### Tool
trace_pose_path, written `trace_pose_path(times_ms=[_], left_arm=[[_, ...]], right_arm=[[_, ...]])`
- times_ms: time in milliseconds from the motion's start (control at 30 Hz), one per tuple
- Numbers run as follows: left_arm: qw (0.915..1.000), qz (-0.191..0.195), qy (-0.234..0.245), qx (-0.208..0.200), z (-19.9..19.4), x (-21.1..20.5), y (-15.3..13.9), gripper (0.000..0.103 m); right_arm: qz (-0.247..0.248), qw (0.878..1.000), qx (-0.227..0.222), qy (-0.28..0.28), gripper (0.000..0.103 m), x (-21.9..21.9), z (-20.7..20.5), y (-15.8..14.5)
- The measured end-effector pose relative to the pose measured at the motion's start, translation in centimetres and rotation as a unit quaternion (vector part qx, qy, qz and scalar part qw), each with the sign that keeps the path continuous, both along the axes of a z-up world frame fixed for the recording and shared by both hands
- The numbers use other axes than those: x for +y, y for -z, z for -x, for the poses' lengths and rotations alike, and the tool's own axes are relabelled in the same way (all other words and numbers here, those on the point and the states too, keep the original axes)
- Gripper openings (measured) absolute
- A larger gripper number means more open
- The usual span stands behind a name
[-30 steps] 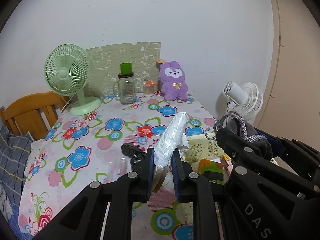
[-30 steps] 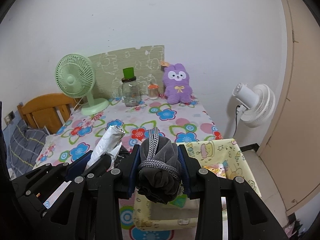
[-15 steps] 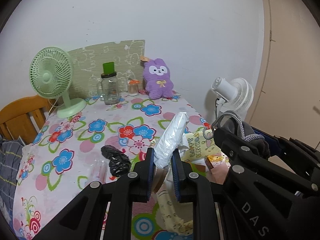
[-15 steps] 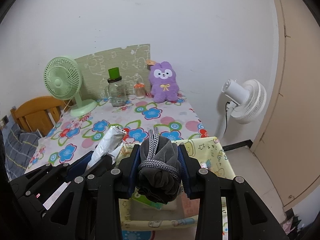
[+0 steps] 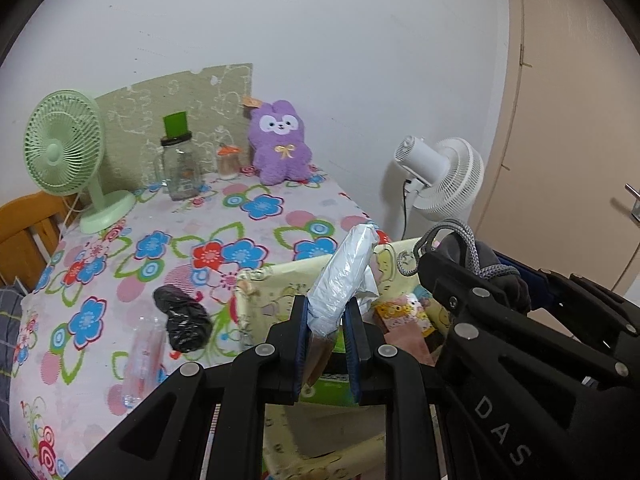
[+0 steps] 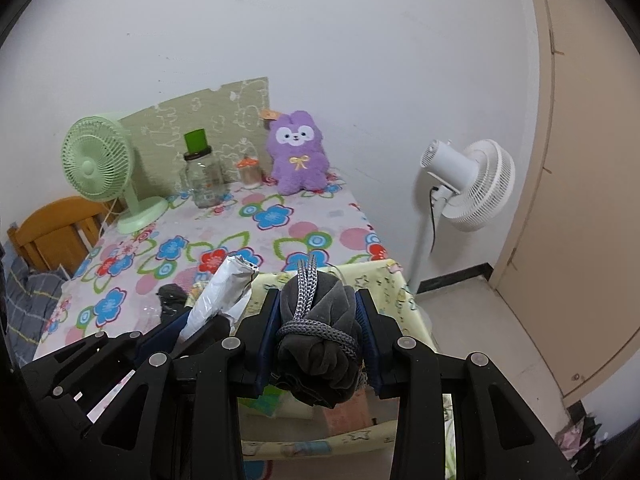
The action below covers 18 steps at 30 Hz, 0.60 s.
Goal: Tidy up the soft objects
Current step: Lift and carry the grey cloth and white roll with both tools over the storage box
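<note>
My left gripper (image 5: 327, 312) is shut on a white plastic-wrapped soft pack (image 5: 347, 270), held above the yellow cartoon-print fabric bin (image 5: 272, 288). My right gripper (image 6: 318, 316) is shut on a dark grey cloth bundle tied with grey cord (image 6: 316, 332), also above the bin (image 6: 384, 280). Each gripper shows in the other's view: the right one with the bundle (image 5: 476, 264), the left one with the pack (image 6: 224, 292). The bin holds a green box (image 5: 332, 384) and small cartoon items (image 5: 404, 312). A purple plush (image 5: 280, 148) sits at the table's back. A black crumpled bag (image 5: 182, 318) lies on the table.
The flowered tablecloth (image 5: 160, 248) bears a green desk fan (image 5: 64, 148), a glass jar with a green lid (image 5: 180, 164), a small orange-lidded jar (image 5: 229, 160) and a clear plastic bottle (image 5: 140, 356). A white floor fan (image 5: 440, 176) stands right, by a beige door (image 5: 568, 120). A wooden chair (image 5: 24, 224) is left.
Both grippers, still holding their objects, have moved right and back from the table, so they now hang over the yellow bin. The table and plush look farther away.
</note>
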<state>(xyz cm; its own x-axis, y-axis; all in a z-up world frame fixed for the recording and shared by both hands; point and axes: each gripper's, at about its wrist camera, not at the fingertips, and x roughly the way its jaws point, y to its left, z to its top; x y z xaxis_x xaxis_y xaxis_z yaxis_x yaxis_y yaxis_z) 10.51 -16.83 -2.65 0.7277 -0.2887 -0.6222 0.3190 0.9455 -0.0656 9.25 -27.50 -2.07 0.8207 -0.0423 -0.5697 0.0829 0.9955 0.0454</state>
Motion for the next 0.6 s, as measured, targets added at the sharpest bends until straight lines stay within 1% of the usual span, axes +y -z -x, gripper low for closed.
trace_pose_path(times_ms=[233, 500, 600], left_arm=[[0.9998, -0.001, 0.012, 0.017, -0.6, -1.2, 1.1, 0.016], [0.9988, -0.015, 0.018, 0.044, -0.9, -2.1, 2.8, 0.017], [0.9979, -0.023, 0.017, 0.057, -1.0, -2.3, 3.5, 0.022]], right_arm=[[-0.003, 1.0, 0.013, 0.009, 0.04, -1.4, -0.5, 1.0], [-0.017, 0.999, 0.036, 0.011, 0.04, -2.3, -1.1, 2.8], [-0.024, 0.998, 0.051, 0.009, 0.04, -2.4, -1.4, 3.7]])
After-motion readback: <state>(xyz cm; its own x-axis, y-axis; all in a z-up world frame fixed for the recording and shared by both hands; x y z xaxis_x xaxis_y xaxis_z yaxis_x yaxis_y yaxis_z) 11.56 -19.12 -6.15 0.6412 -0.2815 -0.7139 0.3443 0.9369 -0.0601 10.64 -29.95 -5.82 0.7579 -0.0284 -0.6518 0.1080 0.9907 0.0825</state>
